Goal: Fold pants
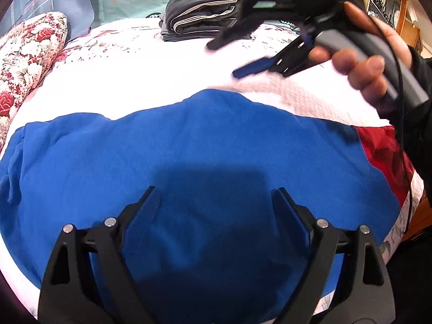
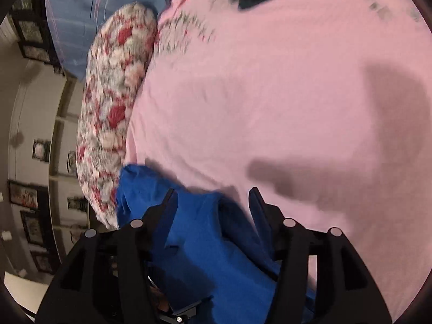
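The left gripper points down at a slant over the blue pants. Its two jaws stand wide apart and nothing is pressed between them; the cloth lies below.

The right gripper is in the air above the far edge of the pants, held by a hand whose fingers wrap around its grey handle. A dark sleeve covers the wrist. In the right wrist view this gripper has its jaws about half apart, and blue cloth shows between them. I cannot tell if the pads press on it, because the picture is blurred.

The pants are of soft, matt, fleece-like cloth and lie spread flat in one wide piece on the bed. The bed cover is pale with a fine woven texture and some small flower prints. One pillow with red and white flowers lies at the left. One stack of folded dark clothes with pale stripes sits at the far side. One red cloth shows from under the right end of the pants.
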